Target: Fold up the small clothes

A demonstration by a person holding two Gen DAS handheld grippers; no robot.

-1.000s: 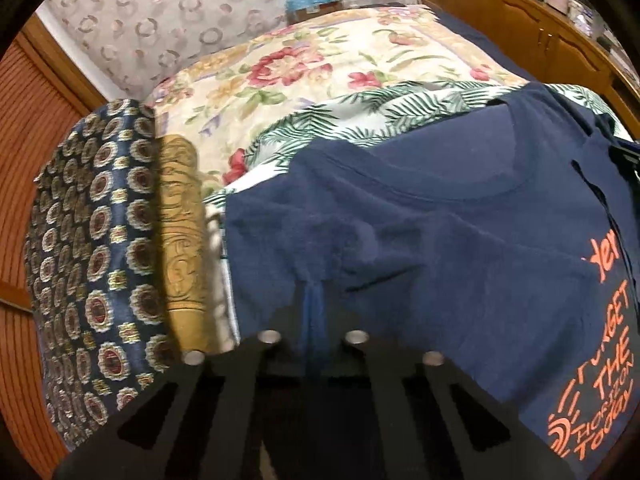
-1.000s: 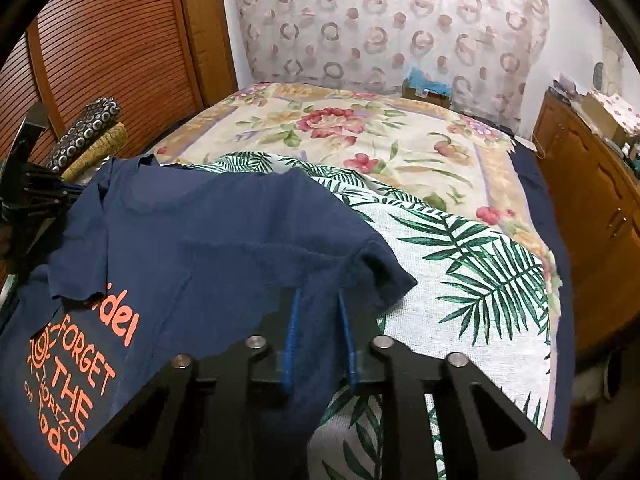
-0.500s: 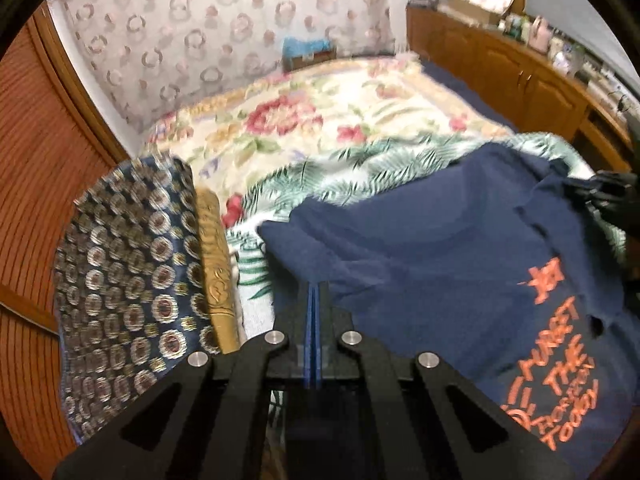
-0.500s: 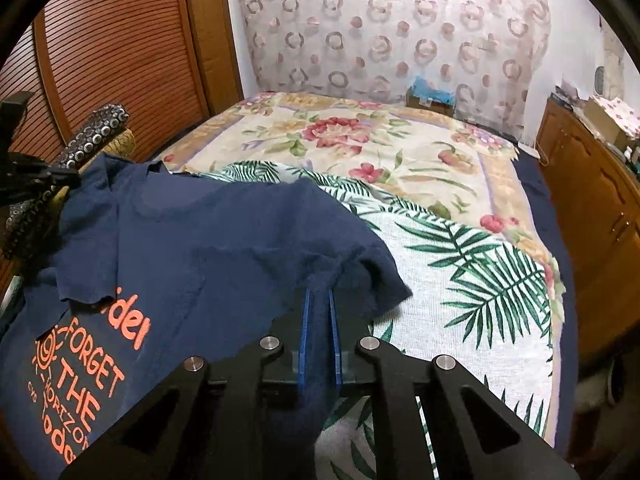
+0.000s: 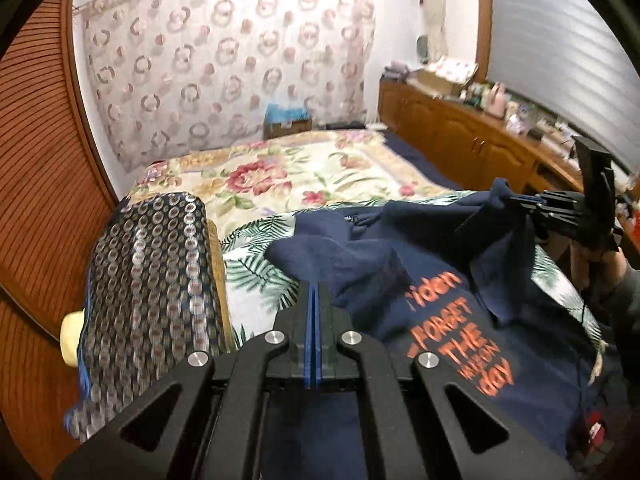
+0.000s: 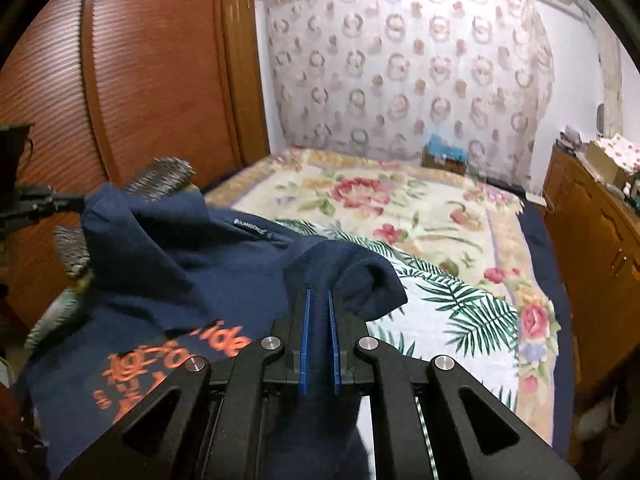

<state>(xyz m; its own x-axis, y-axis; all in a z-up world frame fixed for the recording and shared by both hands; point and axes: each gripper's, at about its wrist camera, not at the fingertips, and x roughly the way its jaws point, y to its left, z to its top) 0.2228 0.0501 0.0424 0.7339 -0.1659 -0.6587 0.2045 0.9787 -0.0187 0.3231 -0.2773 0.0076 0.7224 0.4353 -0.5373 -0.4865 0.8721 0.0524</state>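
The dark blue T-shirt with orange letters [image 5: 460, 360] hangs lifted over the flowery bed cover [image 5: 320, 168]. The left gripper [image 5: 313, 292] and right gripper [image 6: 318, 300] each pinch 1 bunched shoulder tight.

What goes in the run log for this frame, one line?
stage: lifting shirt | left gripper: shut on navy T-shirt | right gripper: shut on navy T-shirt | surface: palm-print cloth on bed

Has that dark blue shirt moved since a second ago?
Yes. The navy T-shirt has been lifted: both tools, left and right, hold its shoulders above the palm-leaf sheet, where it lay flat.
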